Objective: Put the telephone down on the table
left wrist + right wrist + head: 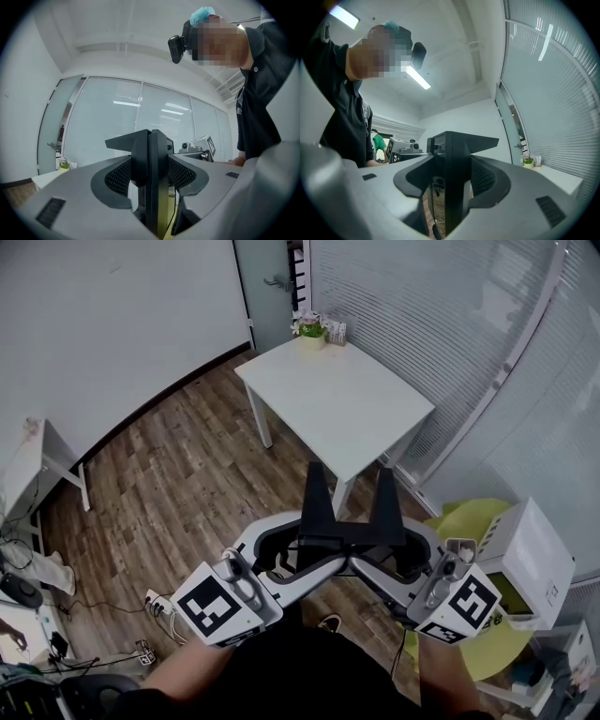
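Black telephone (pixel 319 502) held crosswise in mid-air above the floor, left gripper (pixel 323 542) and right gripper (pixel 370 545) each clamped on one end, facing each other; white table (pixel 347 409) straight ahead, well apart, neither hand nearer.

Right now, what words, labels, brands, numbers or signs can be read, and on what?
None can be read.
Left marker cube: a black-and-white square pattern, no letters.
Right marker cube: the same.
Small box beside the plant on the table: print too small to read.
Telephone: no print shows.
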